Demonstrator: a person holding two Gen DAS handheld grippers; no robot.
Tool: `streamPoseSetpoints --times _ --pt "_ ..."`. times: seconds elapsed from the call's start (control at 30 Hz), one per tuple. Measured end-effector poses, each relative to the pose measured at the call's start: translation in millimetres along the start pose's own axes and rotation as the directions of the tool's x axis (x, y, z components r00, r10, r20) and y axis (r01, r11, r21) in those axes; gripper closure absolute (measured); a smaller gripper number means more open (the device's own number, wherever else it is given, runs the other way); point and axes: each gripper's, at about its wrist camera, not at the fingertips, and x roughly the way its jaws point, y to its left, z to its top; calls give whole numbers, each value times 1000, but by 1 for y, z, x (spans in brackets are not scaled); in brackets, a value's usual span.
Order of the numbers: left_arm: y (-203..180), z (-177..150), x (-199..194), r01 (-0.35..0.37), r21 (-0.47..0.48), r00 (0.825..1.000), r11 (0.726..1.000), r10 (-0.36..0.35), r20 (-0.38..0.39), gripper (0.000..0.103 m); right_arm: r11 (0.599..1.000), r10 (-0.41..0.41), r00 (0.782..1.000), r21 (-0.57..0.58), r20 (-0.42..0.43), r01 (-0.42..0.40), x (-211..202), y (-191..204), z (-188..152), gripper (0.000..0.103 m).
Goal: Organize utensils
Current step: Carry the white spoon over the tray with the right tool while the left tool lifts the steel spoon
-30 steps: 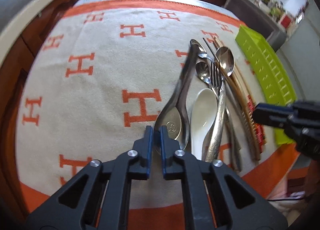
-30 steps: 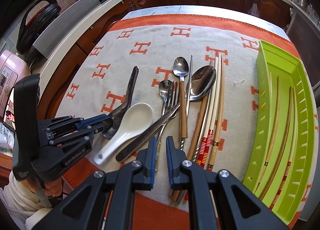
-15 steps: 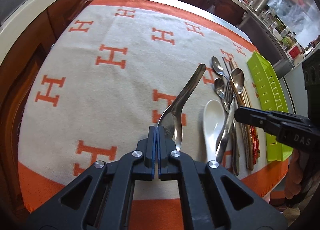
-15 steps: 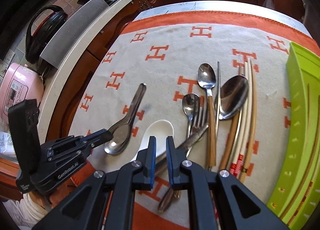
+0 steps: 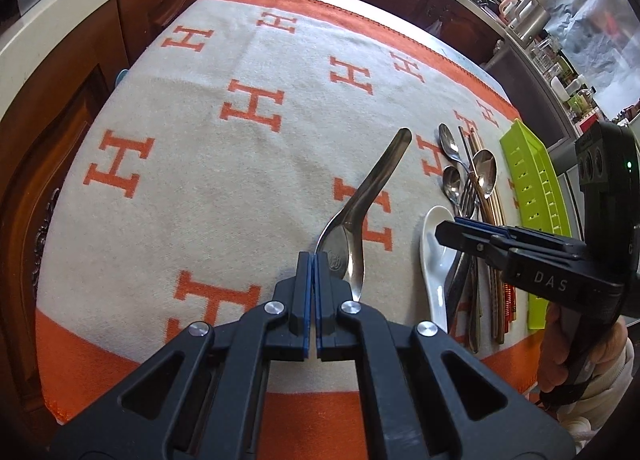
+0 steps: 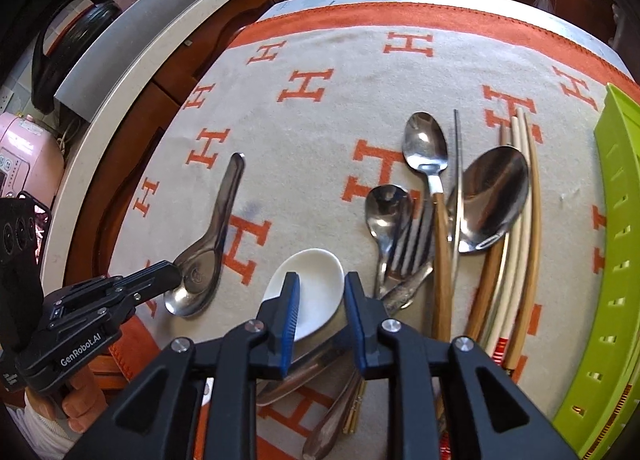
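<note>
A steel soup spoon [image 5: 360, 200] lies apart on the H-patterned cloth [image 5: 200, 180], left of the utensil pile. My left gripper [image 5: 313, 260] is shut, pinching the near rim of that steel spoon's bowl [image 6: 196, 280]; from the right wrist view the left gripper [image 6: 174, 274] shows at lower left. My right gripper [image 6: 320, 296] is open, with its fingers either side of the bowl of a white ceramic spoon [image 6: 316, 280]. In the left wrist view the right gripper [image 5: 446, 230] hovers over the white spoon [image 5: 434, 256].
Right of the white spoon lies a pile: a fork [image 6: 412, 244], small spoons, a large steel spoon [image 6: 492, 196] and several chopsticks [image 6: 524, 220]. A green slotted tray [image 6: 616, 260] holding chopsticks lies at the far right. A pink appliance [image 6: 20, 164] stands off the table, left.
My left gripper closed on the steel spoon's bowl and drew it left, away from the pile. My right gripper moved in over the white spoon and opened wider.
</note>
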Motion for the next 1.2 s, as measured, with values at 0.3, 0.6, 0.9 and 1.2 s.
streamPoseSetpoints --times 0.3,0.6,0.9,1.2 --pt "-3 0 -5 47 -39 999 998 -46 7 103 997 75 995 -4 58 -75 -14 3 -8 101" --pt "-43 8 -22 74 15 996 997 -75 42 103 993 29 982 103 187 -49 -81 -40 -21 101" --pt "-146 29 -20 135 139 990 981 -140 24 103 962 -243 922 198 302 189 -175 -107 -33 100" --pt "-259 40 2 164 228 986 960 -166 -12 103 897 -433 869 210 239 389 -177 -171 -16 100"
